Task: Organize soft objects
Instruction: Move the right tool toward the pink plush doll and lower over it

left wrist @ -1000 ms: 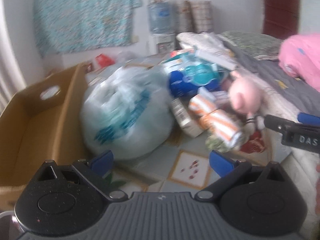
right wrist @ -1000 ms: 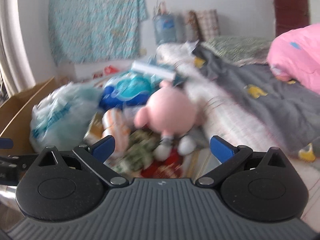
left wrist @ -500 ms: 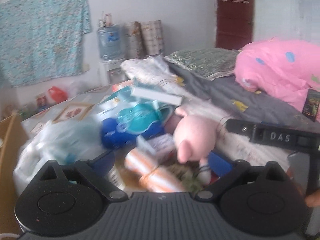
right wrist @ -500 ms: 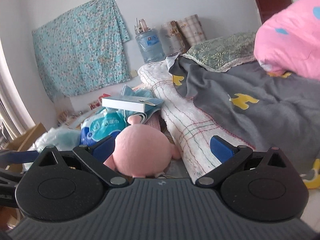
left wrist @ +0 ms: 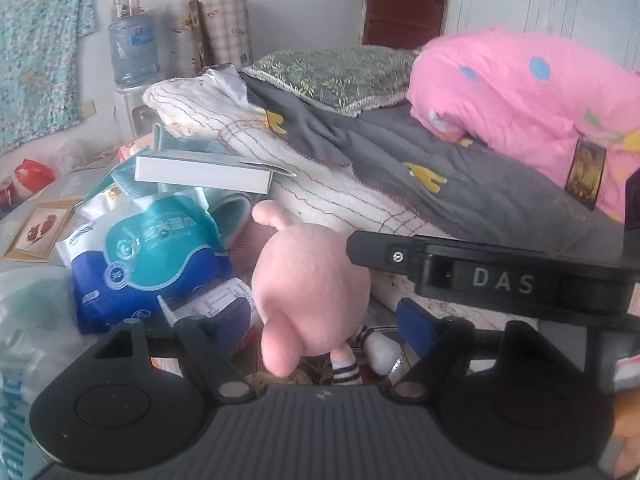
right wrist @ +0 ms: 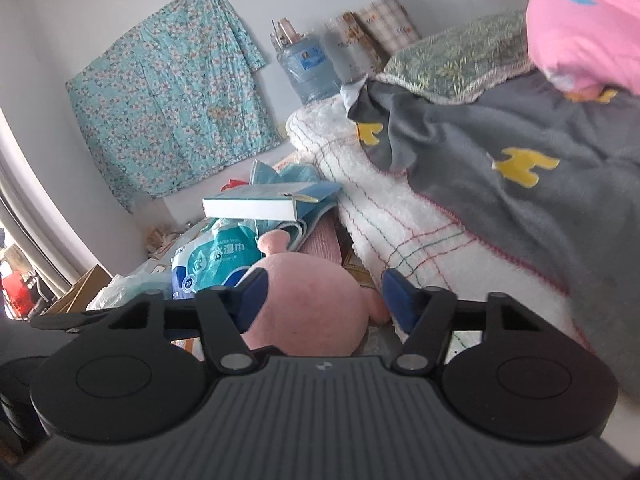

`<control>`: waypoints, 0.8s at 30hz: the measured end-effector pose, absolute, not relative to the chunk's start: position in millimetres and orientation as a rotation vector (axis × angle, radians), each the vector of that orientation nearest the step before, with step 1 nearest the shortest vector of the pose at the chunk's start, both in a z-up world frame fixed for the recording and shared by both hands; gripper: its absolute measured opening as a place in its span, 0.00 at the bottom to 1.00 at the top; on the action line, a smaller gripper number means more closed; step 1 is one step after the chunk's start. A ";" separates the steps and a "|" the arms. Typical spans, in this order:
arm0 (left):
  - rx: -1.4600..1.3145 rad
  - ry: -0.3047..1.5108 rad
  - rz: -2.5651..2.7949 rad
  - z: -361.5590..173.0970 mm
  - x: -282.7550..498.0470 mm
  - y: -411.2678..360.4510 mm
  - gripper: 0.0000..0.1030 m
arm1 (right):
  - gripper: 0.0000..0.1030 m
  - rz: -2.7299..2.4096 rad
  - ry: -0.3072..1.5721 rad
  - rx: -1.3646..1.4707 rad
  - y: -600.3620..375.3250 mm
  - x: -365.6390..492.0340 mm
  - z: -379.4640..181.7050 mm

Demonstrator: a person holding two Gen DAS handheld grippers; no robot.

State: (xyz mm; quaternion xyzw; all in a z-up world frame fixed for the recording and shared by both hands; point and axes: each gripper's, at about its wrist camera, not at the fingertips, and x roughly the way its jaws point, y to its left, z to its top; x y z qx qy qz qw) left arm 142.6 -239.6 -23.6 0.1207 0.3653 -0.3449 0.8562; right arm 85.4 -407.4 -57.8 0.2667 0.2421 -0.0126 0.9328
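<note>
A pink plush toy (left wrist: 312, 292) stands on the floor among packages, against the bed's edge. My left gripper (left wrist: 324, 322) straddles it from in front and its jaws are closing. Its right pad (left wrist: 416, 324) stands clear of the toy and its left pad is mostly hidden. In the right wrist view, my right gripper (right wrist: 324, 300) has the plush toy (right wrist: 308, 312) between its blue pads. Those jaws are closing too: the left pad (right wrist: 252, 300) presses into the head and the right pad touches a small nub. The right gripper's black finger (left wrist: 480, 276) meets the toy's side.
A blue and teal wipes pack (left wrist: 148, 264) and a white box (left wrist: 200, 170) lie left of the toy. A white plastic bag (left wrist: 28, 320) is further left. The bed's grey blanket (left wrist: 440, 184) and pink quilt (left wrist: 520, 92) fill the right. A cardboard box (right wrist: 80, 284) sits far left.
Both grippers have moved in on the pink plush toy, which now fills the space between their fingers. Both pairs of jaws have narrowed, the right pair more.
</note>
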 end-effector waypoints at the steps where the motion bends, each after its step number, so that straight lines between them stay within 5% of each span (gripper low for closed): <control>1: 0.258 0.774 -0.724 -25.7 144.6 -241.6 0.73 | 0.52 -0.022 0.501 0.551 -407.3 86.4 -59.6; 6: 0.272 0.771 -0.677 -29.4 149.6 -244.0 0.54 | 0.50 -0.003 0.515 0.576 -408.5 91.2 -65.8; 24: 0.227 0.654 -0.703 -0.3 115.8 -232.8 0.41 | 0.51 0.010 0.471 0.665 -416.9 64.0 -57.0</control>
